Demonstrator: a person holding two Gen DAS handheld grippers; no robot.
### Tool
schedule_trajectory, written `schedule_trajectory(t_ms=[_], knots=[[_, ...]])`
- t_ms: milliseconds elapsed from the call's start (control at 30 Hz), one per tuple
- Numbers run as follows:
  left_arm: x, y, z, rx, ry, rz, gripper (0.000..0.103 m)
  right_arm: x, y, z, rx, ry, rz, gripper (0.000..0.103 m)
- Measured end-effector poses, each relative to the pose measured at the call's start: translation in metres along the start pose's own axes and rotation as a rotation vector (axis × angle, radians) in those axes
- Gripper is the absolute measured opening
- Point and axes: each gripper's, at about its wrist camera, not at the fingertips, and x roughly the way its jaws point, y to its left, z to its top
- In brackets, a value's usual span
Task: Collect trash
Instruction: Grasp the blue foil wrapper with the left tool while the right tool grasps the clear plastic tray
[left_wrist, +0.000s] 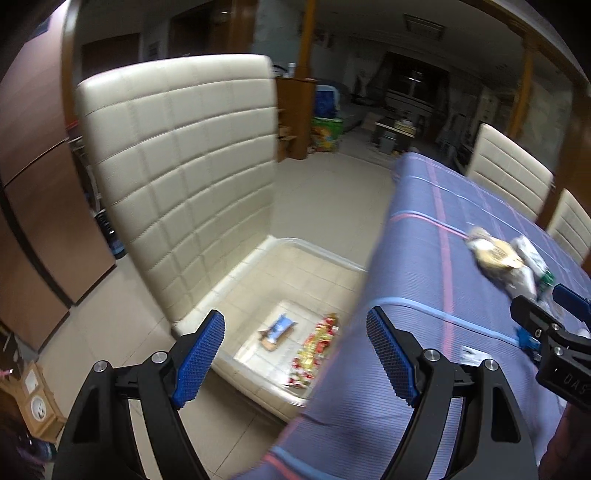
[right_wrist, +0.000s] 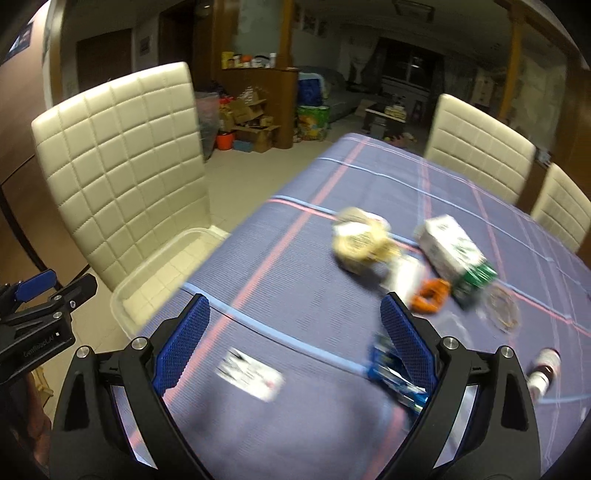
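The left gripper (left_wrist: 295, 354) hangs released, jaws wide apart with nothing between them, at the bottom of the left wrist view. Between its fingers, lower centre, a clear bin (left_wrist: 258, 291) sits on the seat of a cream chair (left_wrist: 177, 166); in it lie a blue-and-brown packet (left_wrist: 277, 331) and a red-and-gold wrapper (left_wrist: 316, 350)

The right gripper (right_wrist: 293, 347) is also released, jaws spread, low over the bench (right_wrist: 295, 288) with its purple striped cloth. Under it, lower centre of the right wrist view, lies a blurred white slip (right_wrist: 250, 373). A blue wrapper (right_wrist: 391, 373) lies just beside the right finger, partly hidden by it. At lower right rests a small white bottle (right_wrist: 543, 371). Further up, right of centre, the trash clusters: an orange scrap (right_wrist: 430, 295), a white bit (right_wrist: 404, 275) touching it, a clear round piece (right_wrist: 502, 308), a white-and-green carton (right_wrist: 456, 254), and a beige crumpled bag (right_wrist: 360, 240). Motion blur hides their details

Two more cream chairs (right_wrist: 480, 147) stand at the far side, upper right
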Motion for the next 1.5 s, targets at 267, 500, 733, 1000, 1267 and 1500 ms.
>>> schedule_trajectory(t_ms=[267, 500, 733, 1000, 1267, 1500], knots=[[-0.011, -0.081, -0.009, 0.116, 0.019, -0.125, 0.077, -0.032, -0.096, -0.047, 0.141, 0.045, -0.130, 0.092], [-0.016, -0.154, -0.024, 0.238, 0.054, -0.218, 0.077, -0.030, -0.145, -0.089, 0.180, 0.145, -0.163, 0.092], [-0.012, -0.207, -0.030, 0.312, 0.082, -0.257, 0.077, -0.018, -0.168, -0.101, 0.192, 0.174, -0.131, 0.092], [0.016, -0.243, -0.028, 0.340, 0.142, -0.244, 0.077, -0.005, -0.179, -0.105, 0.205, 0.184, -0.055, 0.073], [0.035, -0.257, -0.034, 0.378, 0.177, -0.220, 0.083, -0.007, -0.192, -0.102, 0.228, 0.128, 0.001, 0.055], [0.036, -0.251, -0.035, 0.356, 0.174, -0.280, 0.067, -0.010, -0.192, -0.101, 0.221, 0.104, 0.014, 0.048]])
